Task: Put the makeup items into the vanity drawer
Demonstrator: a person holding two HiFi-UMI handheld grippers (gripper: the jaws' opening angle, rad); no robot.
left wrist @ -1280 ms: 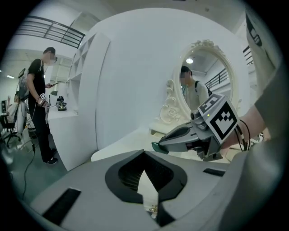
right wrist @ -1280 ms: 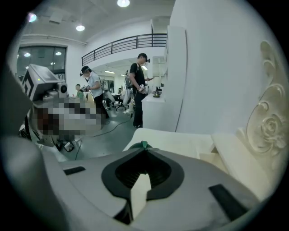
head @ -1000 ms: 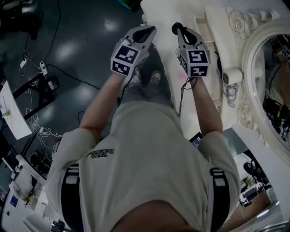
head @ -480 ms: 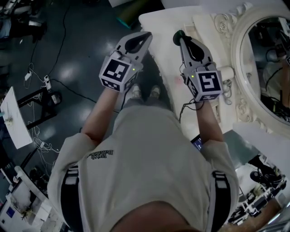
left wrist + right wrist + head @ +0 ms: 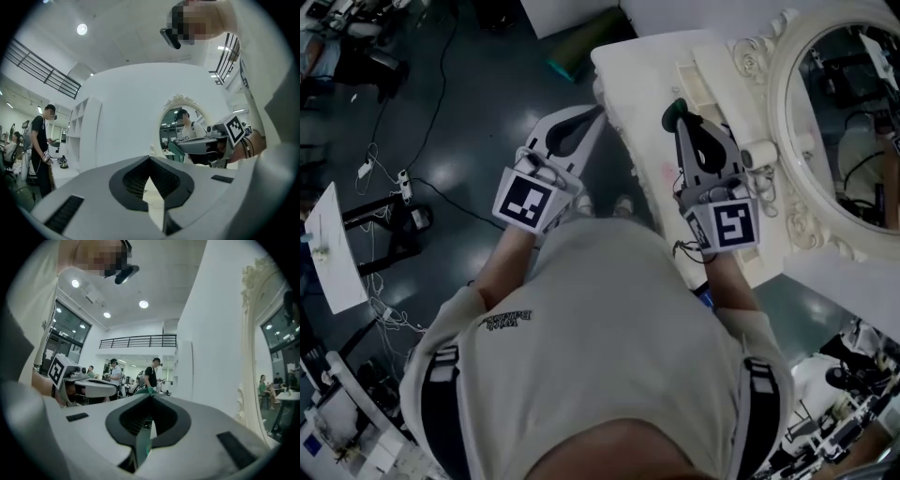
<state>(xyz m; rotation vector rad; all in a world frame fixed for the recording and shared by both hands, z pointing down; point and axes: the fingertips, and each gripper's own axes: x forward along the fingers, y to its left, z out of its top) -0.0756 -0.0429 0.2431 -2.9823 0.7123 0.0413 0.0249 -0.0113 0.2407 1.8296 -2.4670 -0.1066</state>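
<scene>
A white table [image 5: 642,70] with a carved oval mirror [image 5: 844,112] is seen from above, and 2 claws are held out level by a person in a pale shirt [image 5: 600,337].

The right claw [image 5: 680,120] is held over the table, just left of the mirror's frame. Its jaws are closed on a small dark-green item [image 5: 673,107], whose rounded end is seen sticking out past the tips. In the right gripper view a thin green sliver of it is pinched between the pads. What kind of makeup item it is cannot be told.

The left claw [image 5: 598,110] is held further left of the mirror, with its tips at the table's left edge and its body over the dark floor [image 5: 459,122]. Its jaws are brought together at the tips and nothing is held. In the left gripper view only a white surface is seen through the gap behind the tips. The 2 claws are held side by side and apart, pointing the same way.

A short white cylinder [image 5: 759,155] lies on the table just beside the lower left of the mirror's frame. A dark-green roll [image 5: 581,47] lies on the floor, well left of the mirror, near the table's far corner. In the right gripper view several people [image 5: 151,373] are seen standing in the room beyond, left of the mirror.
</scene>
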